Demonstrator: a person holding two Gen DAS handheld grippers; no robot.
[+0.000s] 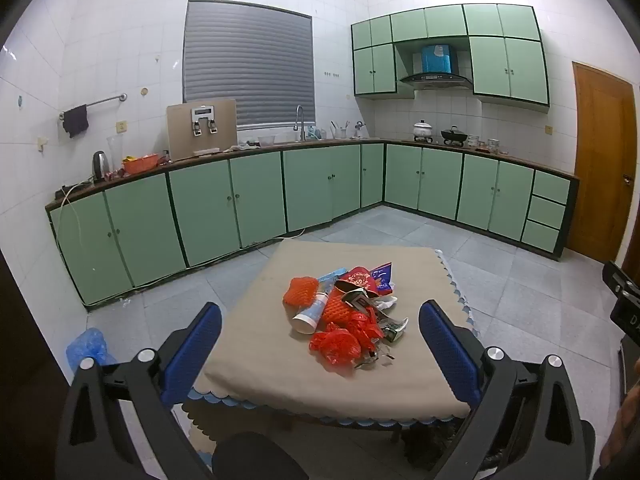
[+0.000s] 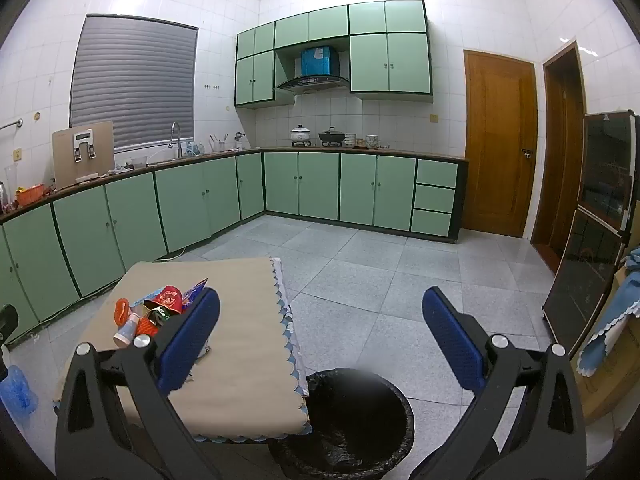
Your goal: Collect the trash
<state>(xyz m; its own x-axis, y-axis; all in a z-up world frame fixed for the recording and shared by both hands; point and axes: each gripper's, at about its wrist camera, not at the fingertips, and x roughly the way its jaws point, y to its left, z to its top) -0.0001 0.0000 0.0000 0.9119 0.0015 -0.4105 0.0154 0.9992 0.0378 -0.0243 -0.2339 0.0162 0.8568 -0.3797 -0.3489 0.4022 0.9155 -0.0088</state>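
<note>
A heap of trash (image 1: 344, 314) lies on a low table (image 1: 256, 360) covered with a beige cloth: red foam nets, red plastic scraps, a white tube (image 1: 311, 314), crumpled wrappers. My left gripper (image 1: 320, 354) is open, its blue pads wide apart in front of the heap, nothing between them. In the right wrist view the same heap (image 2: 154, 314) sits at the left on the table (image 2: 240, 344). My right gripper (image 2: 320, 344) is open and empty above a bin lined with a black bag (image 2: 344, 432), which stands on the floor at the table's near right corner.
Green kitchen cabinets (image 1: 256, 196) run along the far walls under a cluttered counter. A blue plastic bag (image 1: 86, 346) lies on the floor left of the table. A wooden door (image 2: 498, 140) and a dark glass-fronted cabinet (image 2: 592, 232) stand to the right. Grey floor tiles (image 2: 380, 280) stretch beyond the table.
</note>
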